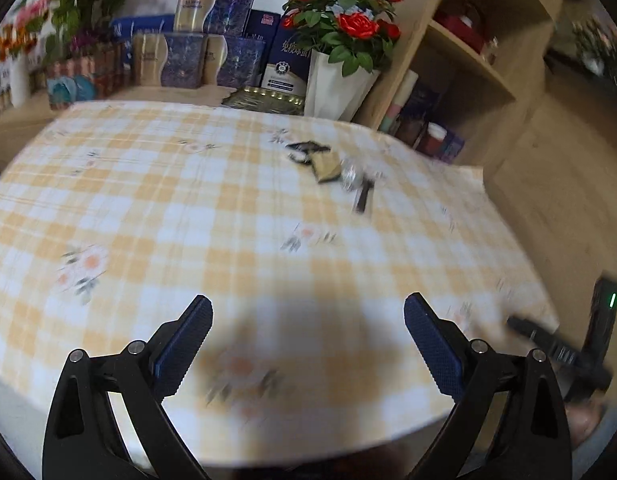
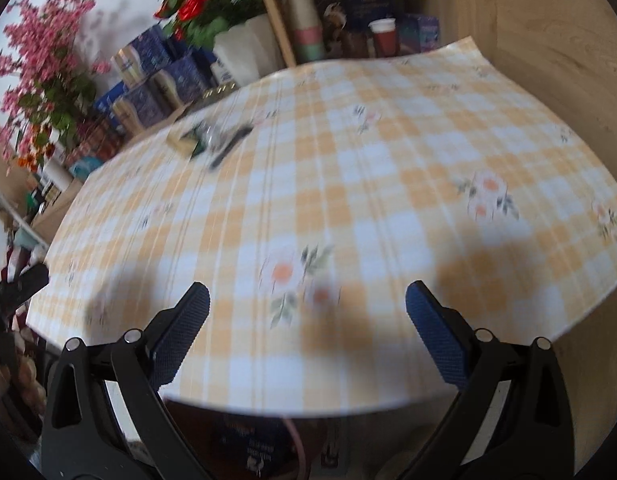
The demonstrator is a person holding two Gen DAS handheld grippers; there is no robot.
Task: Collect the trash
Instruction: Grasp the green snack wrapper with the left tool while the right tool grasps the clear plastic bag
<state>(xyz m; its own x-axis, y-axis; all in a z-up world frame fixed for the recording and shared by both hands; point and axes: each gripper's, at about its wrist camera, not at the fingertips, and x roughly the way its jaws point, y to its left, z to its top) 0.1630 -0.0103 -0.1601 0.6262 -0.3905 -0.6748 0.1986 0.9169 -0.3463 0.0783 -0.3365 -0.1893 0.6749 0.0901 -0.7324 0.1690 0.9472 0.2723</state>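
- The left gripper had its jaws spread wide apart, with nothing between them and nothing touching the blue pads
- It hung over the near edge of the desk, pointed along the yellow checked cloth toward the far side; its shadow fell on the cloth just ahead of the jaws
- The right gripper likewise had its jaws wide apart and empty, the ribbed blue pads clear of the cloth
- It hovered at the near rim of the desk, tilted so that the desk ran up and leftward in its view
- In the left wrist view, the right gripper's black body with a green light showed at the right margin, off the desk's corner
- The trash lay in a small heap on the far right part of the desk: dark wrappers, a tan packet, something crinkled and silvery, and a dark strip; motion blur hid finer detail
- In the right wrist view the same heap sat at the far left of the cloth, well apart from both grippers
- Behind the desk stood a white pot of red roses, blue and gold boxes and a wooden shelf
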